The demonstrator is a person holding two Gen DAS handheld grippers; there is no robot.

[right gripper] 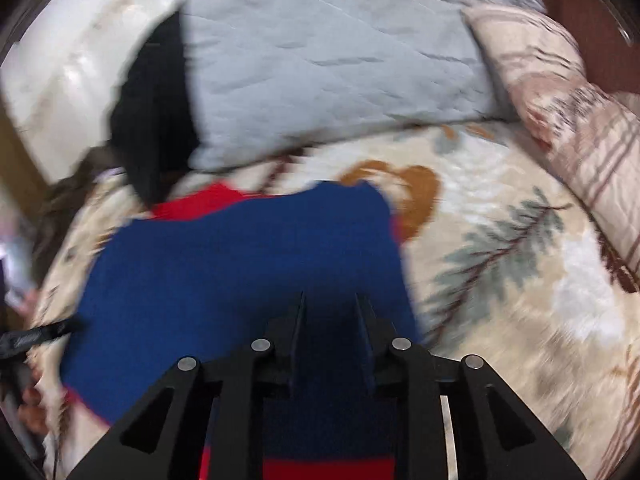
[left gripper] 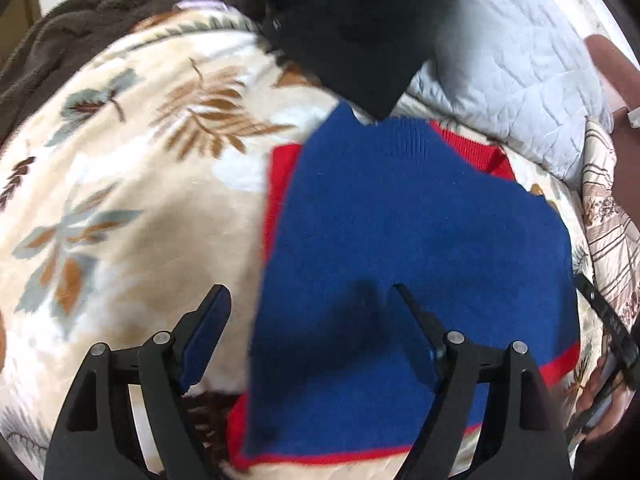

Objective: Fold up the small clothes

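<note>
A small blue knit garment with red trim (left gripper: 400, 240) lies flat on a leaf-patterned blanket (left gripper: 140, 200). It also shows in the right wrist view (right gripper: 240, 272). My left gripper (left gripper: 308, 296) is open and empty, hovering over the garment's left edge; one finger is over the blanket, the other over the blue cloth. My right gripper (right gripper: 330, 304) is over the garment's near right part, jaws partly apart with blue cloth between them; the view is blurred and I cannot tell if it grips the cloth.
A black garment (left gripper: 352, 32) lies beyond the blue one. A pale grey quilted pillow (right gripper: 320, 60) and a plaid pillow (right gripper: 560, 120) lie at the back right. A brown fuzzy blanket (left gripper: 80, 28) is at the back left.
</note>
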